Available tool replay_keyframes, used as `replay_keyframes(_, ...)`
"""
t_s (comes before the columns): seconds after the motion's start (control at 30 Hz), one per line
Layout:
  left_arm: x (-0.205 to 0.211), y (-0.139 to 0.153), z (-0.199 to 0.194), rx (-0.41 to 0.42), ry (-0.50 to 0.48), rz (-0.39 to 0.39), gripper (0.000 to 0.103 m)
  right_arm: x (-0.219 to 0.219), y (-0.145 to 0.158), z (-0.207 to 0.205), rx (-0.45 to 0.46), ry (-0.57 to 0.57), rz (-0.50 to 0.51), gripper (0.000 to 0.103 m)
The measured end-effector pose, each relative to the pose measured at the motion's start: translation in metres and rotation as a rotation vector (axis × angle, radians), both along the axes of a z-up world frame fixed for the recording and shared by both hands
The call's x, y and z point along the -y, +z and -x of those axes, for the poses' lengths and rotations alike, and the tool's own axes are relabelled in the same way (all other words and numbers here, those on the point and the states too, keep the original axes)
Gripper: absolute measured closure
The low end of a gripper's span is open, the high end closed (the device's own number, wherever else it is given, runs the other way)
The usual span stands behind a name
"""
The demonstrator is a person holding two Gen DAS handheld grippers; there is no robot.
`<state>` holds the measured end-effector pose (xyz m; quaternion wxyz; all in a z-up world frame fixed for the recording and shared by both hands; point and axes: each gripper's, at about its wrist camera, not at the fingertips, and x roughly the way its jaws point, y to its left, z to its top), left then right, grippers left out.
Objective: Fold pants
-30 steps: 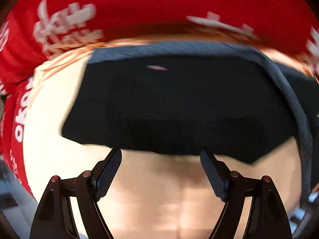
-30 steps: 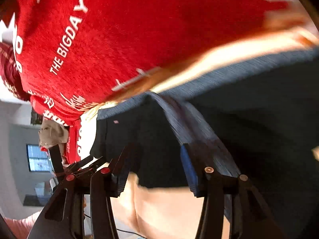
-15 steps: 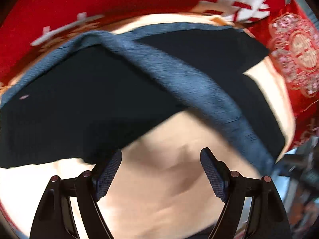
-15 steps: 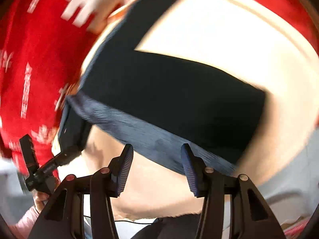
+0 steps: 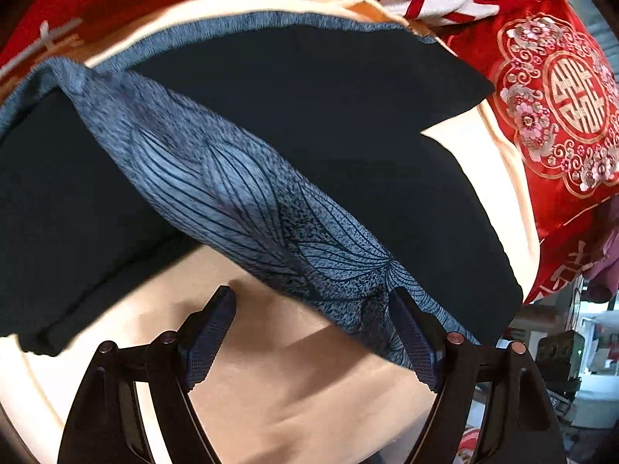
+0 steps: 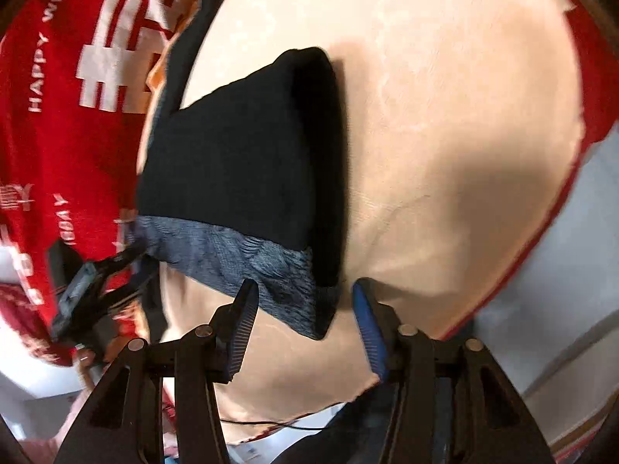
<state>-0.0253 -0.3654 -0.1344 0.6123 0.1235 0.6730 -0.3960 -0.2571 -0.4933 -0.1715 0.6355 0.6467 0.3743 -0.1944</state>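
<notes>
Dark navy pants [image 5: 309, 123] with a blue leaf-patterned side stripe [image 5: 247, 201] lie folded on a cream sheet [image 5: 294, 379]. My left gripper [image 5: 313, 332] is open and empty, its right finger just at the stripe's near edge. In the right wrist view the pants [image 6: 240, 162] lie as a dark block with the patterned band [image 6: 247, 259] toward me. My right gripper [image 6: 305, 317] is open, its jaws on either side of the band's near corner, not closed on it. The left gripper [image 6: 96, 290] shows at the band's left end.
A red blanket with white lettering [image 6: 58, 96] borders the sheet on the far side. A red embroidered cushion [image 5: 557, 100] lies at the right in the left wrist view. The sheet's edge [image 6: 522, 255] and the floor beyond show at the right.
Both grippers have swung round and come down toward the patterned stripe. The right gripper's view has turned from the blanket to the pants' near corner. Both stay open.
</notes>
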Motion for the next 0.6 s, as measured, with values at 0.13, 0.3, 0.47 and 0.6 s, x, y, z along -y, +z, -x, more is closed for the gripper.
replay_keyframes(0.13,0.002,0.001,0.001,-0.004,0.041,0.028,0.023,0.003,-0.009,0.003,0.096,-0.004,-0.117,0.059)
replay_keyframes(0.3,0.005,0.005,-0.001,-0.052,0.065,0.030,0.071,0.014,0.013,-0.006,0.070,-0.006,-0.101,0.087)
replay_keyframes(0.47,0.019,0.042,-0.014,-0.022,0.085,0.091,0.077,0.055,0.077,-0.037,0.183,0.014,-0.003,0.088)
replay_keyframes(0.6,0.047,0.071,-0.037,0.039,0.091,0.156,0.077,0.112,0.127,-0.090,0.248,0.094,0.111,0.088)
